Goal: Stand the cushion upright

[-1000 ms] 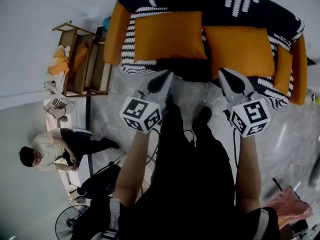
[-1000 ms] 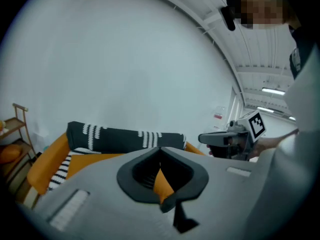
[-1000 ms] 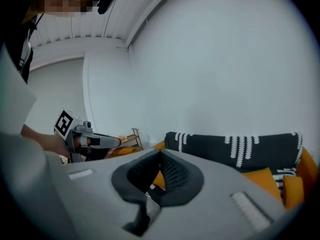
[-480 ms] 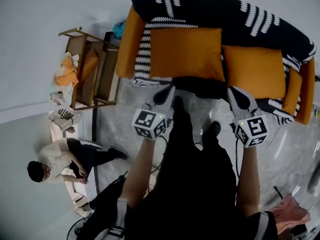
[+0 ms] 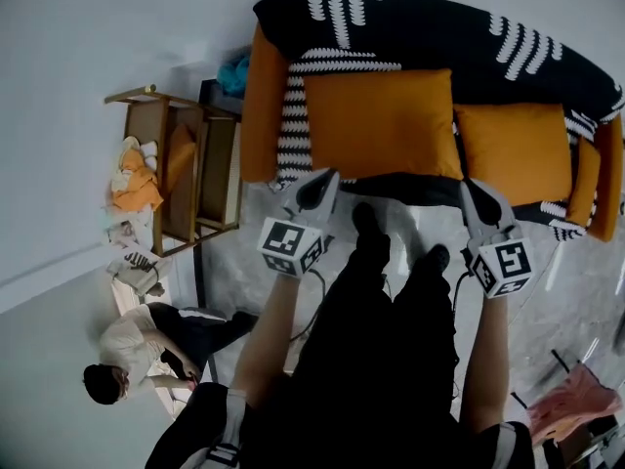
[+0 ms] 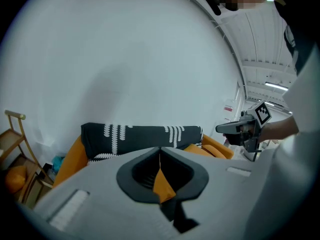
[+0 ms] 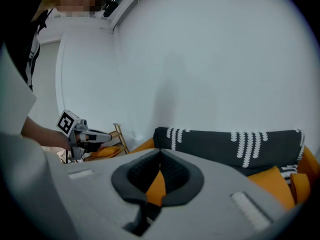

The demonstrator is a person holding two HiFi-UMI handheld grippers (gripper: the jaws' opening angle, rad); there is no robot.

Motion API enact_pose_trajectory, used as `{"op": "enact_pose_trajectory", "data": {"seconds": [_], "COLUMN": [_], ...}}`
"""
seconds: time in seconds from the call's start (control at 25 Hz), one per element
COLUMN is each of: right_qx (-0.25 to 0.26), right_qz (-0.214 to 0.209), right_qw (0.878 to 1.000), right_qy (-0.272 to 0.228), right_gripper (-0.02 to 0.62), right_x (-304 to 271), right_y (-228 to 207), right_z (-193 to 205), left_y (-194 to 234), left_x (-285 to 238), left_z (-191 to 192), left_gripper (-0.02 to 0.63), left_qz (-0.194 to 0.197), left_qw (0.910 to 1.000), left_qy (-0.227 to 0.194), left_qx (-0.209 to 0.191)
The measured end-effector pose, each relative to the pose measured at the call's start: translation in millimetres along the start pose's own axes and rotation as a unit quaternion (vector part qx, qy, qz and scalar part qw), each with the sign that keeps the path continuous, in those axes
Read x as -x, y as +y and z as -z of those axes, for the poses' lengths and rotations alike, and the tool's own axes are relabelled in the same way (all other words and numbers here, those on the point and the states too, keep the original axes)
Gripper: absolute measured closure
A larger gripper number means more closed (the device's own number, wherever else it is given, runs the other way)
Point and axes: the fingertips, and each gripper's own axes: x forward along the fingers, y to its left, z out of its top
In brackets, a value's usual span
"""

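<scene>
Since a second ago the big orange cushion (image 5: 379, 123) has not shifted on the seat. It lies at the left of the sofa (image 5: 262, 115), apparently flat, just in front of the black patterned throw (image 5: 439, 27) over the backrest. A smaller orange cushion (image 5: 511, 151) lies to its right, the two edges about touching.

What changed is the approach. Both arms have come forward and lower, and a foot now stands near the sofa front. In the head view the left gripper (image 5: 320, 186) sits at the big cushion's near left corner and the right gripper (image 5: 474, 195) just past its near right corner, so I judge that cushion the target. Neither touches it yet.

Both claws are pressed together and empty; orange fabric shows only beyond the tips.

Meaning for the task: reach nearly done, nothing lifted. The claws must spread before any grab.

Further left stands a wooden rack (image 5: 186, 169). A person (image 5: 146, 345) sits on the floor, well clear.
</scene>
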Motion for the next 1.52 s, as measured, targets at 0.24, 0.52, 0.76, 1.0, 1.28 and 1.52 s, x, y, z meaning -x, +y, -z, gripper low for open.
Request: {"op": "enact_pose_trajectory", "data": {"seconds": [0.24,0.52,0.76,1.0,1.28,1.52], "right_qx": [-0.003,-0.016,0.0,0.016,0.03,0.038], "right_qz": [0.03,0.046,0.035,0.025,0.021,0.02], "right_qw": [0.999,0.996,0.992,0.985,0.97,0.957], "right_qy": [0.036,0.079,0.119,0.17,0.241,0.286], "right_gripper": [0.592,0.587,0.527,0.457,0.384,0.353], "right_x": [-34.1,-59.7,-95.2,-129.7,-146.6,-152.6], "right_y": [-20.6,-48.7,-73.5,-100.6,-131.1,-152.2], "right_z": [28.5,78.9,117.7,177.3,259.5,311.2], "left_y": [48.5,95.2,123.9,144.8,171.0,177.8], "left_x": [-24.9,-40.7,-55.6,-79.6,-98.5,-107.2], "left_z": [20.1,74.6,118.1,176.9,269.3,328.8], "left_gripper": [0.594,0.583,0.506,0.435,0.363,0.317], "left_qz": [0.004,-0.014,-0.031,-0.035,-0.049,-0.039], "left_qw": [0.9997,0.9972,0.9937,0.9899,0.9776,0.9661], "left_qy": [0.024,0.072,0.106,0.136,0.204,0.255], "left_qx": [-0.001,0.016,0.019,0.016,0.014,0.012]}}
